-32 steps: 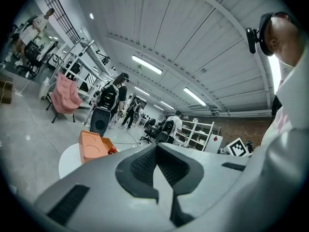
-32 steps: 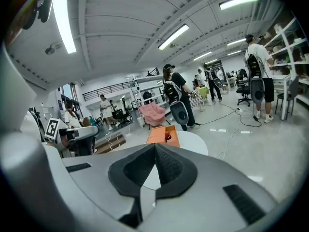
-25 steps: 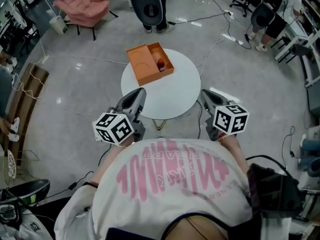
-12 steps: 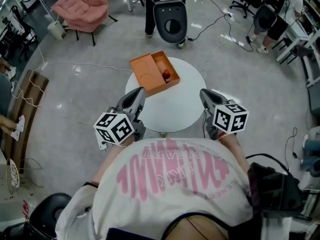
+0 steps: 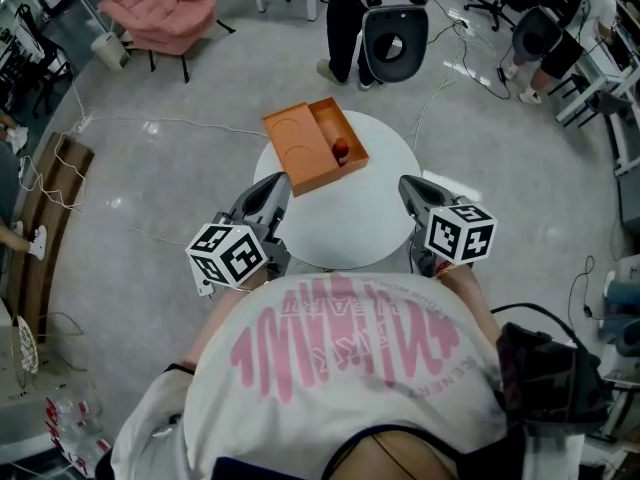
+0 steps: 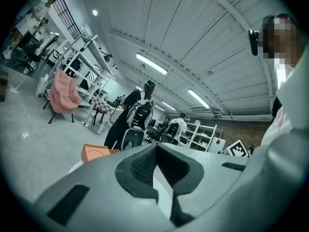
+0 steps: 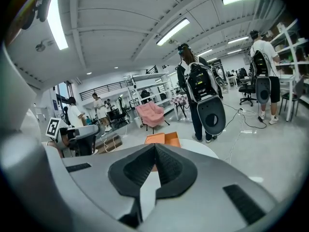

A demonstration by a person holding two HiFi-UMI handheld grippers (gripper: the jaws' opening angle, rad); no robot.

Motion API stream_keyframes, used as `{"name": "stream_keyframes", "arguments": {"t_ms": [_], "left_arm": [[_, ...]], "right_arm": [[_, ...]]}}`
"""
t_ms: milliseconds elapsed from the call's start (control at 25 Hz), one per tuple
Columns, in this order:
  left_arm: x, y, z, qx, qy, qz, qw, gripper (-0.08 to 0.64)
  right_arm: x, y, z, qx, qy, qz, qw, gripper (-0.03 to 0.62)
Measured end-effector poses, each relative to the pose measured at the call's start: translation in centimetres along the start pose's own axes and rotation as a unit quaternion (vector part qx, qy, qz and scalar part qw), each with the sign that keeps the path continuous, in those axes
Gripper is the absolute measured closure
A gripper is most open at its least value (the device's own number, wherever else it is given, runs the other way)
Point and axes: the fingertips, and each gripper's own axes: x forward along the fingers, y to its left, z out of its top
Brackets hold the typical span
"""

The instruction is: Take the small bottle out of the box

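- Both hand-held tools were over the near edge of the round white table (image 5: pixel 345 223). Neither had reached the task's thing.
- The left gripper (image 5: pixel 281 180) was clenched in its own view, tips meeting, nothing between them.
- The right gripper (image 5: pixel 405 183) was clenched too and empty, with its pads together at the tip.
- The open orange box (image 5: pixel 290 153), a cardboard-looking tray with two compartments, sat on the far left part of the table, turned at an angle to me.
- The small bottle (image 5: pixel 341 148) with a red top was in the narrow right-hand compartment, about midway along it. The wider left compartment held only a round recess.
- From the grippers, the bottle lay ahead and between them. The two looked about equally far off in the head view.
- The bottle's compartment ran away from me, slanting to the left.
- The bottle was too small to tell if it stood upright or lay down; I guessed upright, since the red top faced the camera.
- I judged the right gripper had the cleaner line, as the bottle was on its side of the box. The left would have had to cross the recess compartment.
- Whichever jaws went in needed to open first.
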Motion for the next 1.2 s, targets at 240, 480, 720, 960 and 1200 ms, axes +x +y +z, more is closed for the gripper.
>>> {"name": "stream_keyframes", "arguments": {"t_ms": [240,480,720,960,1200], "left_arm": [[-0.2,1.9,-0.5,-0.010,0.016,0.009,0.9998,0.552],[0.3,3.6,-2.8,-0.033,0.039,0.014,0.9986,0.552],[0.7,4.6,-4.8,-0.032,0.060,0.030,0.9972,0.552],[1.6,5.7,-4.3,-0.039,0.047,0.044,0.9971,0.552],[1.5,7.4,-3.6,-0.048,0.025,0.074,0.9957,0.552]], "right_arm": [[2.8,0.1,0.0,0.004,0.016,0.007,1.000,0.588],[4.1,-1.4,-0.9,0.019,0.025,0.000,1.000,0.588],[6.4,-2.0,-2.7,0.029,0.049,0.004,0.998,0.588],[9.7,-2.3,-2.5,0.009,0.076,0.032,0.997,0.588],[13.2,-2.6,-1.8,-0.016,0.099,0.054,0.994,0.588]]}}
